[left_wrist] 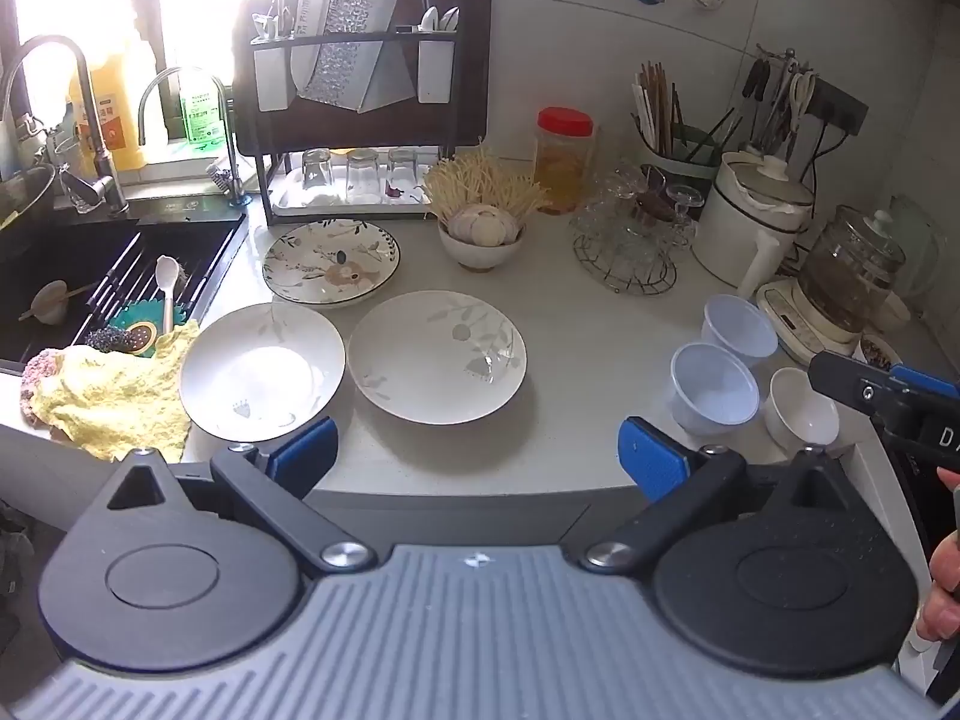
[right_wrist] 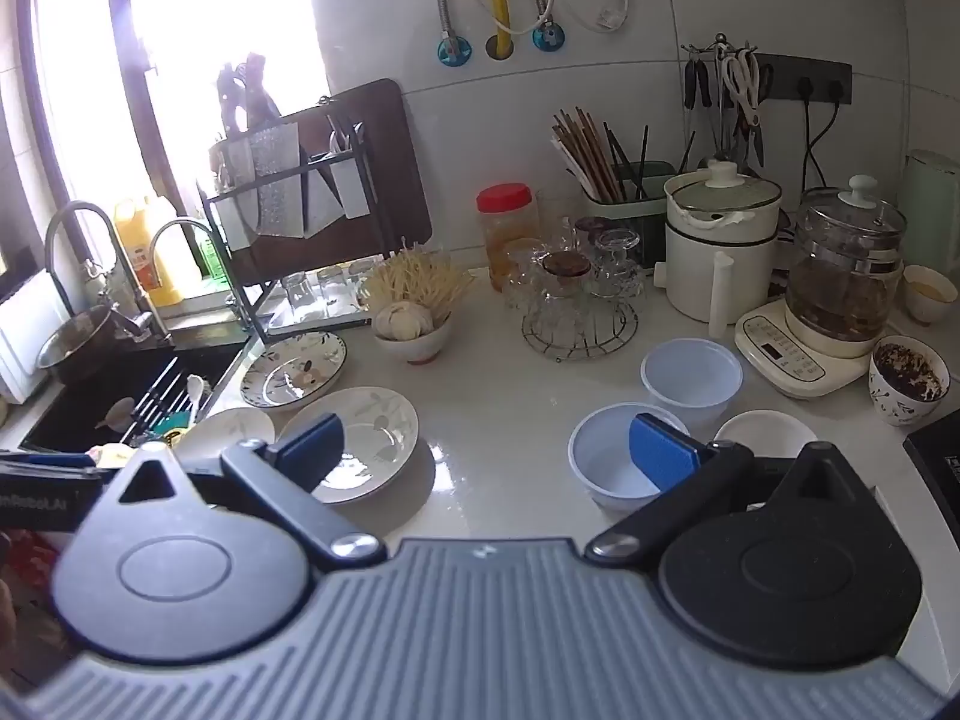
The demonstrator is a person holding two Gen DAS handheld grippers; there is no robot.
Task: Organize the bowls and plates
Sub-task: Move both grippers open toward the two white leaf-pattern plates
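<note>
The left wrist view is taken from above the near edge of the pale stone counter (left_wrist: 576,324), angled steeply down and facing the tiled back wall, with the black sink (left_wrist: 72,276) at its left. The right wrist view is set further right and tilted less steeply, so more wall is seen. Both views are close to the counter. The white leaf-patterned ceramic plate (left_wrist: 438,354) (right_wrist: 366,438) and the translucent plastic cups (left_wrist: 714,387) (right_wrist: 624,456) are shared.
</note>
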